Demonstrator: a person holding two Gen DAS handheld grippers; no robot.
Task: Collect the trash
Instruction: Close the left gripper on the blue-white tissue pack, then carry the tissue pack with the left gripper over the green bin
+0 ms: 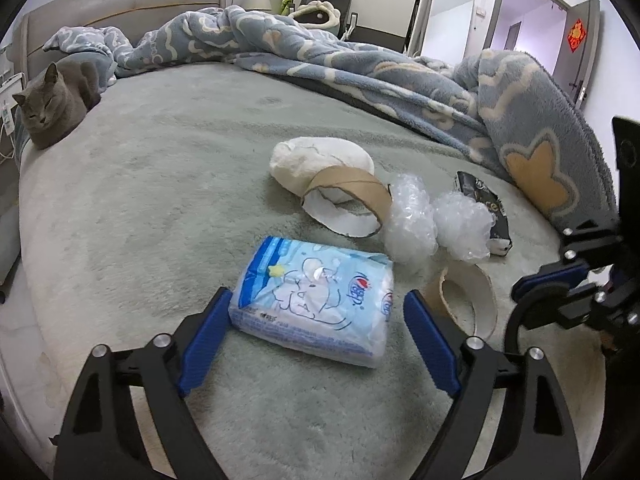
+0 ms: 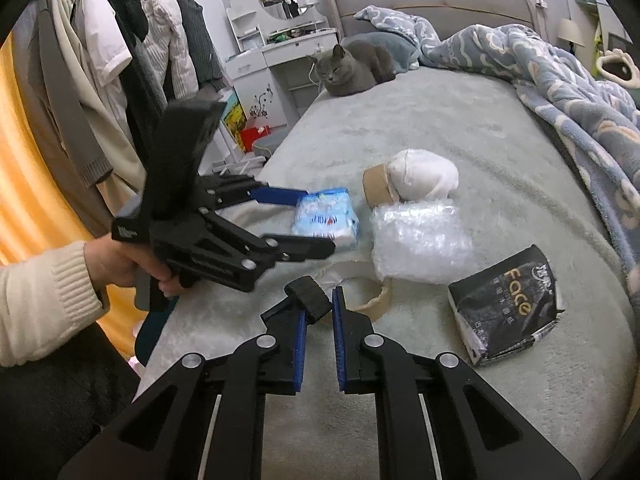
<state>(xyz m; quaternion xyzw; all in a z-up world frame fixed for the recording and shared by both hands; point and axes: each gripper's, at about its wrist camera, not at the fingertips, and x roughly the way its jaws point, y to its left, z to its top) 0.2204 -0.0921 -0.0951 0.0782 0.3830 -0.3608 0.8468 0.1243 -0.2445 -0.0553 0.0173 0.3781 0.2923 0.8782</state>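
Tissue pack (image 1: 316, 304): glossy plastic film. Bubble wrap (image 2: 420, 240): clear, shiny plastic. Tape cores (image 1: 346, 204): matt brown cardboard. Bed cover (image 1: 160, 200): soft plush cloth

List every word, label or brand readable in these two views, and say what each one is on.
"Face": gold letters on the black packet, right wrist view.
Small logo above "Face" and pale characters beside it: too small to read.
Blue tissue pack: round red-and-blue logo and a line of small print, both too blurred to read.
Red ornament on the door: its sign is illegible.
Left gripper: no lettering visible.
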